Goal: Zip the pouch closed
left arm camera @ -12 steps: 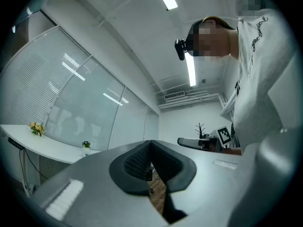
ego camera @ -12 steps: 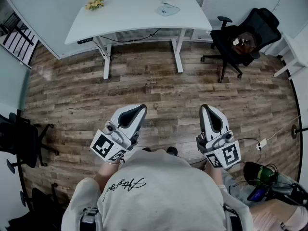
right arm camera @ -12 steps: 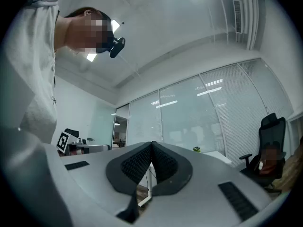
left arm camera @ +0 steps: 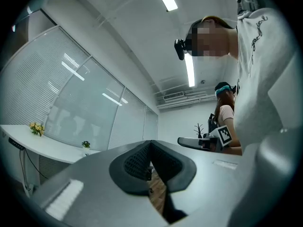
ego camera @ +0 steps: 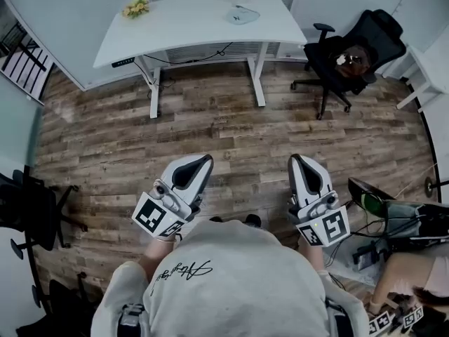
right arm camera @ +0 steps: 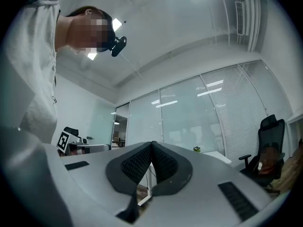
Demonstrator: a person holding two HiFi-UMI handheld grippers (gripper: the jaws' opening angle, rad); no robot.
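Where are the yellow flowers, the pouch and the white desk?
yellow flowers [ego camera: 137, 7]: head view, on the blossoms.
pouch [ego camera: 243, 14]: head view, on its middle.
white desk [ego camera: 189, 25]: head view, on the bare top.

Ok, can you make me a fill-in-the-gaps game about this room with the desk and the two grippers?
The jaws of the left gripper and the right gripper are both ____, with nothing between them.
The pouch lies on the ____ desk across the room.
The flowers at the desk's left end in the head view are ____.
The office chair to the right of the desk is ____.
Missing words: shut; white; yellow; black.
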